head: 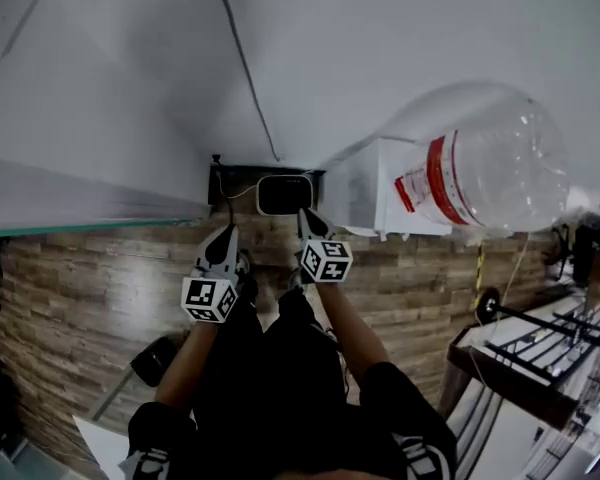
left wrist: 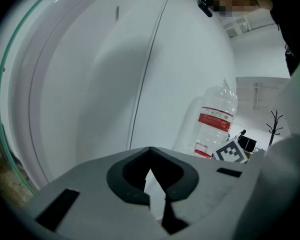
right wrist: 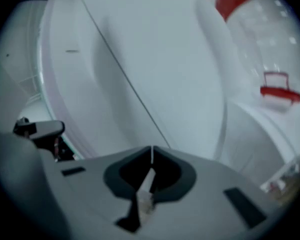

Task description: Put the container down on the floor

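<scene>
Both grippers, left (head: 227, 232) and right (head: 306, 216), have jaws pressed together on nothing, well apart from the upright clear water jug (head: 490, 158) beside a white box (head: 365, 188); unheld, it may topple if seated unevenly.

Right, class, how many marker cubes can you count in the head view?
2. The left cube sits on the left gripper, low centre; the right cube on the right gripper, beside it. None appears hidden.

Left forearm (head: 185, 363) and right forearm (head: 348, 330) extended forward, side by side; left tongs (head: 223, 238) and right tongs (head: 308, 220) near each other, each with jaws closed tip to tip, nothing held.
</scene>
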{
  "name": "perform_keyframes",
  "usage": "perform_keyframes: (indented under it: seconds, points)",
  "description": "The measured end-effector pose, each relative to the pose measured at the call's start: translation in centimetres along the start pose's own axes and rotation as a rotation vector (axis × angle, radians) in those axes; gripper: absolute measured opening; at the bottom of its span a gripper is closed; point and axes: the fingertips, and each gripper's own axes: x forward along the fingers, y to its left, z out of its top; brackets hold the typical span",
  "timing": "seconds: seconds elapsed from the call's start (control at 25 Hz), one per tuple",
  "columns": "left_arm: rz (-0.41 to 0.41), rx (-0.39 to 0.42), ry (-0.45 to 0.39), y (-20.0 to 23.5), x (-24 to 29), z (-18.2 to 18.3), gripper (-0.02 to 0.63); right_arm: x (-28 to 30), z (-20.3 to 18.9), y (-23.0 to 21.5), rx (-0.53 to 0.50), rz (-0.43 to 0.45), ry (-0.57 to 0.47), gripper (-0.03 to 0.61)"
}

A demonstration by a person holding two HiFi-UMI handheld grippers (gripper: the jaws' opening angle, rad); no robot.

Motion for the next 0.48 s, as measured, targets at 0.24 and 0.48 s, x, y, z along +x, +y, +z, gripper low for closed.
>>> perform_keyframes:
  seconds: [0.24,0.48]
  points:
    - [-0.004,0.031,-0.047,-2.6,-0.9,2.7,0.026,-6.1,7.4,3.3,-0.245,0.000,-0.148,0.035]
    - [0.002,0.064,-0.063,-4.2,-1.1,4.6,0.026,-10.9,12.5,6.3,-0.357,-0.006,-0.273,0.032]
